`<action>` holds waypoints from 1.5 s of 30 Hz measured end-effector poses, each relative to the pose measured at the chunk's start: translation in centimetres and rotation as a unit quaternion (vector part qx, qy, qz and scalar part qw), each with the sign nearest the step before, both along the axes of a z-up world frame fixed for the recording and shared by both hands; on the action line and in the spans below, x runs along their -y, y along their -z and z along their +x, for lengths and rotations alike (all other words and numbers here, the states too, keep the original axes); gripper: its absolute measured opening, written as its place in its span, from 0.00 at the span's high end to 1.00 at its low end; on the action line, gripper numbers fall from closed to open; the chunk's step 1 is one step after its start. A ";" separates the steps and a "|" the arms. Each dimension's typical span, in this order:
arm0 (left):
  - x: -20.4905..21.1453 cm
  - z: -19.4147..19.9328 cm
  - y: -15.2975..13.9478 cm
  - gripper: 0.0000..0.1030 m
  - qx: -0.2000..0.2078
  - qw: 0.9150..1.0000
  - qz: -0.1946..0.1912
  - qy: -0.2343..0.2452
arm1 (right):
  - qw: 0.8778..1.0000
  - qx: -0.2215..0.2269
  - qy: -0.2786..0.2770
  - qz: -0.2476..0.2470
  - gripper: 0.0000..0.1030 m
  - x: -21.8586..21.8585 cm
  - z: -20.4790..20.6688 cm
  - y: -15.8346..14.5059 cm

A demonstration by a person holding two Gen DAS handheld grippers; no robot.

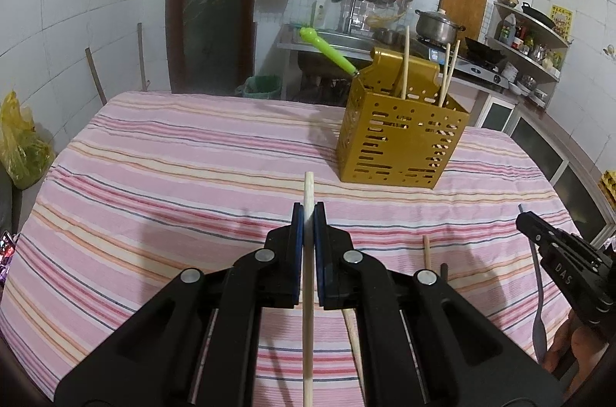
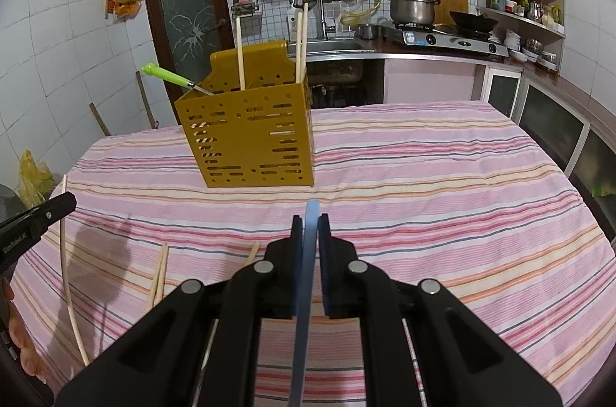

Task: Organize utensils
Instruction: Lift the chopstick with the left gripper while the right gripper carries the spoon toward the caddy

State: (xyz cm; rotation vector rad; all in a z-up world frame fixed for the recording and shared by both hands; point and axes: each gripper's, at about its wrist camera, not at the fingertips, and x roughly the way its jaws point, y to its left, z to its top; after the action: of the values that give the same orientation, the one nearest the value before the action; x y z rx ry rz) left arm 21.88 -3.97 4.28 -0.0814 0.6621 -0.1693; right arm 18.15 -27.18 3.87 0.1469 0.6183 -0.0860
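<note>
Striped tablecloth (image 2: 423, 176), kitchen behind; left gripper (image 1: 308, 214) jaws clamp chopstick (image 1: 308, 310), right gripper (image 2: 308, 226) jaws clamp blue, possibly spoon, handle (image 2: 304, 291).

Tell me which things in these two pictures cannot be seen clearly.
- Blue utensil, right view: its ends are hidden by the right tool and the bottom edge.
- Chopstick, left view: lower end cut off.
- Holder contents: walls hide the lower parts.

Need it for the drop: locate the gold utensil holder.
The gold utensil holder stands on the striped tablecloth, ahead and right of the left gripper, ahead-left of the right gripper.
</note>
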 end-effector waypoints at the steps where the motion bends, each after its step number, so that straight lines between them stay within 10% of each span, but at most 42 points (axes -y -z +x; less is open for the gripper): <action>1: 0.0 -0.1 -0.2 0.96 0.003 1.000 -0.002 0.001 | 1.000 0.001 0.000 0.000 0.92 0.0 0.0 -0.1; 34: 1.1 0.2 -3.7 0.96 0.045 0.998 -0.012 0.033 | 0.999 0.026 -0.013 0.043 0.91 1.7 0.3 -0.7; 45: 1.0 1.9 -2.5 0.96 0.026 0.999 -0.013 0.029 | 0.994 -0.109 -0.026 0.001 0.88 1.5 5.1 5.3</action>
State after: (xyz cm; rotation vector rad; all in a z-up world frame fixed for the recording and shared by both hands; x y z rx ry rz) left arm 23.75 -5.01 6.77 -0.0815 0.6104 -0.2353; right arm 23.28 -28.69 -1.40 0.1244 0.8404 -0.0522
